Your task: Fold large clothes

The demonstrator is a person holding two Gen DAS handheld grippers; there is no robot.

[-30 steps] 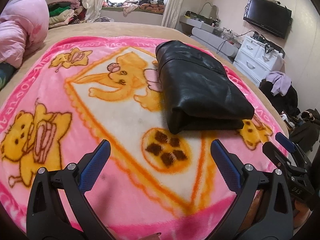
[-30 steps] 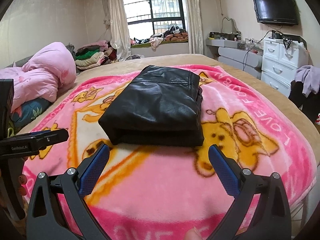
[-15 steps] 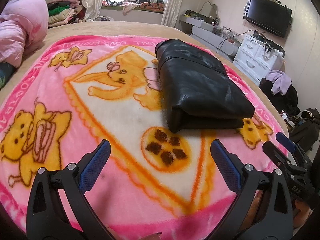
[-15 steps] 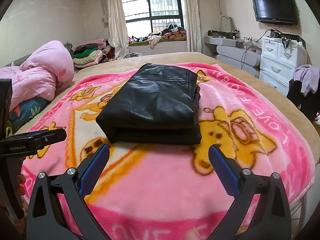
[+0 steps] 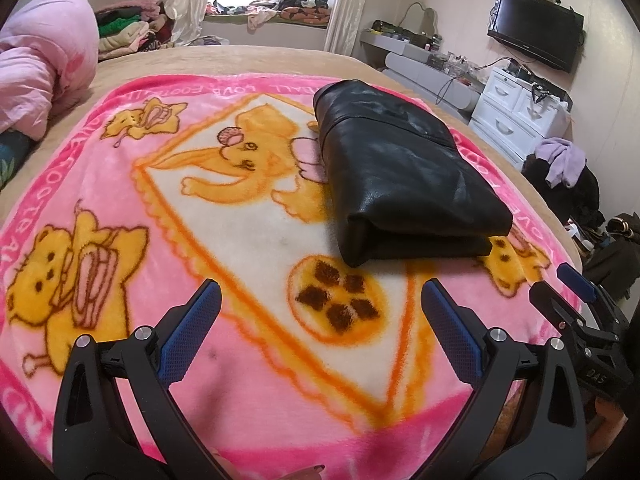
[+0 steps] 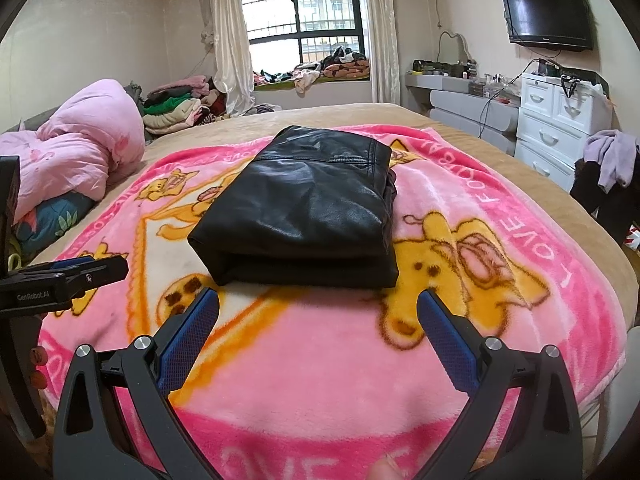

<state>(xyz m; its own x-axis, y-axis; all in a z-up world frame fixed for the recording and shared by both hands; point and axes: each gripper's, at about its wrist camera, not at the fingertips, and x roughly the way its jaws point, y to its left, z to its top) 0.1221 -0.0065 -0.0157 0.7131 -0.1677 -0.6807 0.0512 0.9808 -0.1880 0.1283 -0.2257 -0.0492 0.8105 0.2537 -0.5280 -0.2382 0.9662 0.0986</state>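
Two tools, left [image 5: 320, 296] and right [image 6: 318, 304], gape wide, empty, near folded jacket [image 6: 304, 204] on blanket [image 6: 320, 352].

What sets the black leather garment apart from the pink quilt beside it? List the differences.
The black leather garment is folded into a flat, neat rectangle; the pink quilt is bunched into a puffy heap. The garment is glossy and smooth, the quilt matte and rumpled. The garment lies in the middle of the pink cartoon blanket; the quilt sits off it, at the bed's left edge. Both rest on the same bed, untouched by either gripper.
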